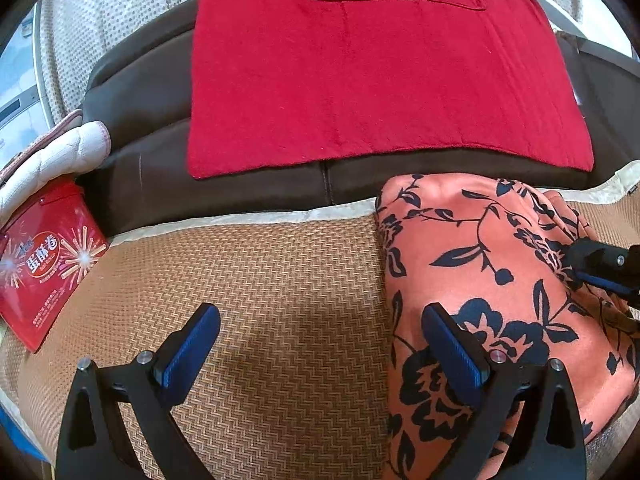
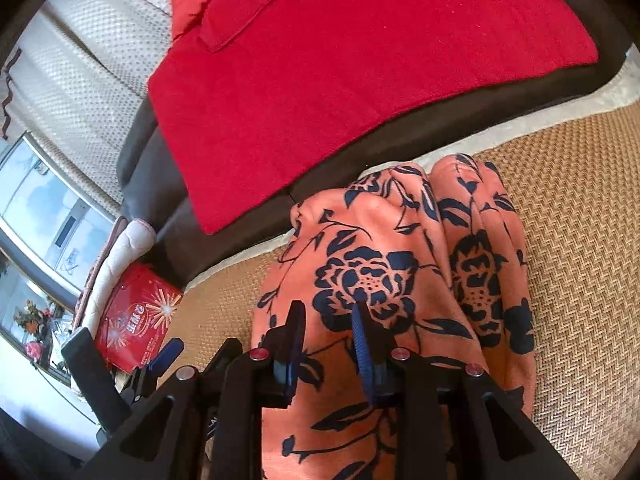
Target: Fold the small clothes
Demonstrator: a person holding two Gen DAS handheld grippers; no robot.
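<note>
The coral garment with navy floral print (image 1: 496, 280) lies bunched on the woven tan mat (image 1: 280, 300), its far edge at the mat's pale border beside the red quilted pad (image 1: 360, 80). Left gripper (image 1: 320, 320) spread wide, empty, over bare mat; right gripper (image 2: 328, 312) half open above the cloth, holding nothing. The red tin (image 1: 44, 264) reads "蛋酥卷".

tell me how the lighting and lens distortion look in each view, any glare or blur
Left wrist view: even daylight, strong fisheye bending the sofa edge, a small glare on the red tin; the open left tongs look sharp. Right wrist view: tilted, dark corner vignette, the window washed out; the floral garment is well lit, with the right tongs over it.
</note>
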